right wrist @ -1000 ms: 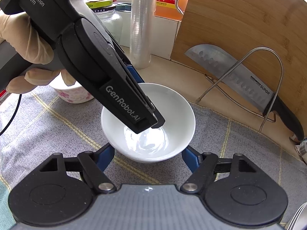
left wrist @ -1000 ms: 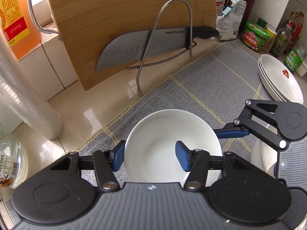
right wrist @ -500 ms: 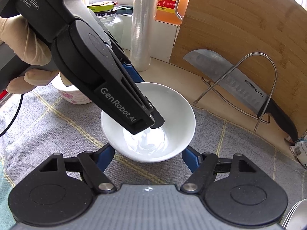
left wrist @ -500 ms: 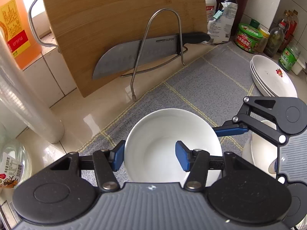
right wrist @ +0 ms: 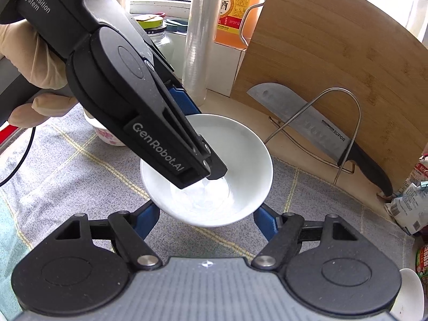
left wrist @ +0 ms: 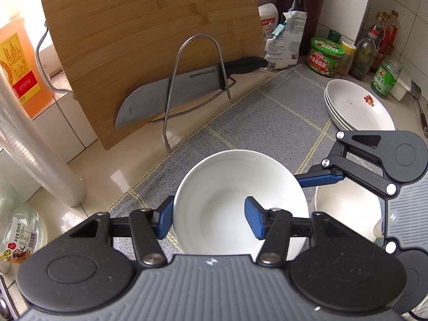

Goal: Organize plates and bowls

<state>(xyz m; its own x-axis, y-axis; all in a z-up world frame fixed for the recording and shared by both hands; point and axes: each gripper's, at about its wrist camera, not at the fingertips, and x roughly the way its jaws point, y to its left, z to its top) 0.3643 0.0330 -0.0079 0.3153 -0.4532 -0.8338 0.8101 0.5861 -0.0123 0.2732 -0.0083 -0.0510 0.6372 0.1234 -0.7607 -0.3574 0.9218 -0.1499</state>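
A plain white bowl hangs above the grey checked cloth, held by both grippers. My left gripper is shut on the bowl's near wall, with one blue finger outside and the other inside. In the right wrist view my right gripper is shut across the lower body of the same bowl, a finger on each side. The left gripper's inner finger reaches down into the bowl. A second white bowl sits on the cloth under the right gripper's finger. A stack of white plates lies at the right.
A bamboo cutting board leans on the wall with a knife in a wire rack. A cling-film roll and oil jug stand left, condiment jars back right. A small floral bowl sits by the gloved hand.
Both grippers have risen with the white bowl between them, still shut on it. The counter, board and plates now look farther off, and more of the plate stack shows.
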